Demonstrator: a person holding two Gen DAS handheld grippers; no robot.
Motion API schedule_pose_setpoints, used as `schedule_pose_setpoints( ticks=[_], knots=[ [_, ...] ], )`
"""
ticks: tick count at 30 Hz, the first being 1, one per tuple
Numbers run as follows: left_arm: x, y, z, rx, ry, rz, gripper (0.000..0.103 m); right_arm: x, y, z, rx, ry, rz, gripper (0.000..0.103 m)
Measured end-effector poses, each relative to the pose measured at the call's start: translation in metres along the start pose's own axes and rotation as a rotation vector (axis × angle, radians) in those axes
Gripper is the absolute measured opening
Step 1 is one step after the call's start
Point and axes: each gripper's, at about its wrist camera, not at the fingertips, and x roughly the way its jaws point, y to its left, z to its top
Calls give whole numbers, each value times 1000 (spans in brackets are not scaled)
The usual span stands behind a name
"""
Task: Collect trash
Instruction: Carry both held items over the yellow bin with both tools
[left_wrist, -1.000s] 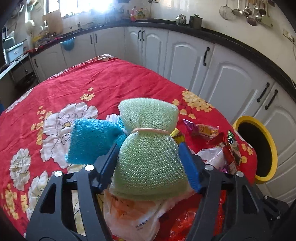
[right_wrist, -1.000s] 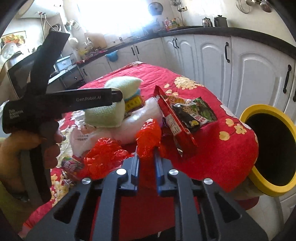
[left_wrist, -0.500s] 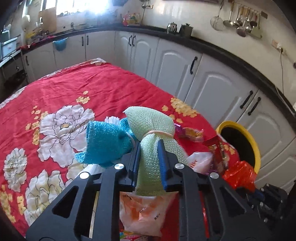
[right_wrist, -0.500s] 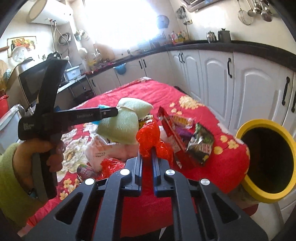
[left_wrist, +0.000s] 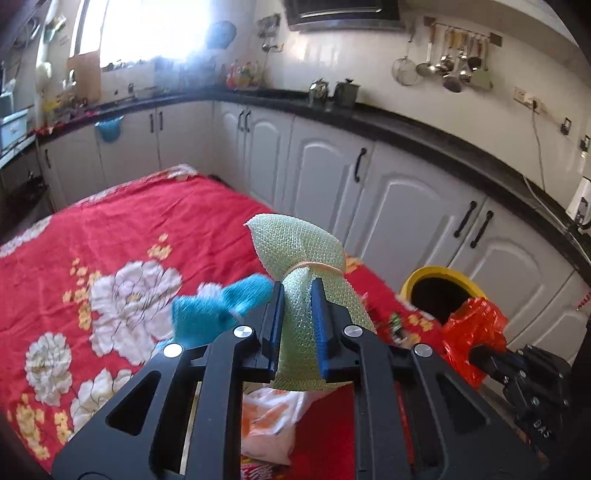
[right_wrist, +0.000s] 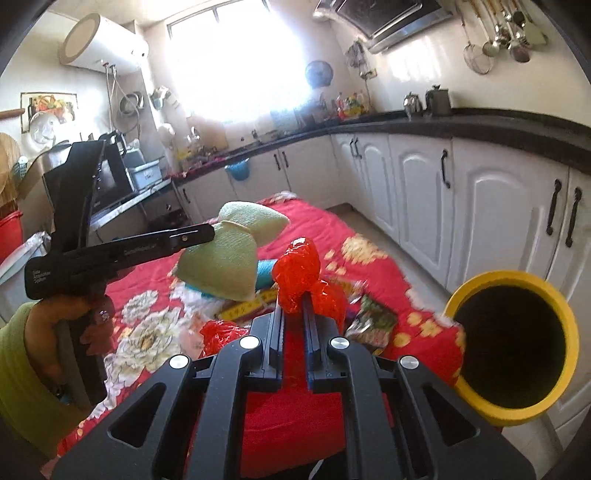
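Left gripper (left_wrist: 297, 325): your fingers pinched the green mesh sponge (left_wrist: 306, 291), raised above the worktop (left_wrist: 110, 236).
Right gripper (right_wrist: 293, 325): clamped the red wrapper (right_wrist: 297, 273).
Bin (right_wrist: 511, 343): right, near; you'd best centre over its mouth before releasing.

Kitchen surroundings around a red floral cloth

A red tablecloth (left_wrist: 122, 229) with white and yellow flowers covers the table in the near middle. White cabinet doors (left_wrist: 413, 210) with dark handles run along the far and right sides under a black countertop (left_wrist: 424, 127). On that counter stand two metal pots (left_wrist: 334, 90), and ladles and strainers (left_wrist: 447, 74) hang from a wall rail at far right. A bright window (right_wrist: 236, 59) glares at the far middle, with a white water heater (right_wrist: 101, 46) mounted high at far left. A blue basin (right_wrist: 237, 170) hangs on a far cabinet front, and a dark range hood (right_wrist: 384, 14) sits above the counter.
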Motion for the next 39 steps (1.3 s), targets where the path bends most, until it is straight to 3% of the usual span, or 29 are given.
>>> schedule_pose_setpoints(
  ticks=[8, 17, 30, 39],
  knots=[
    [-6, -44, 26, 48, -64, -62, 9, -22, -33, 23, 4, -72, -64, 8],
    [9, -96, 41, 77, -83, -139, 9, -37, -79, 30, 39, -115, -159, 8],
    [65, -170, 46, 87, -50, -245, 9, -49, -151, 21, 59, -130, -347, 8],
    [94, -203, 36, 97, -21, -276, 9, -43, -190, 11, 81, -102, -413, 8]
  ],
)
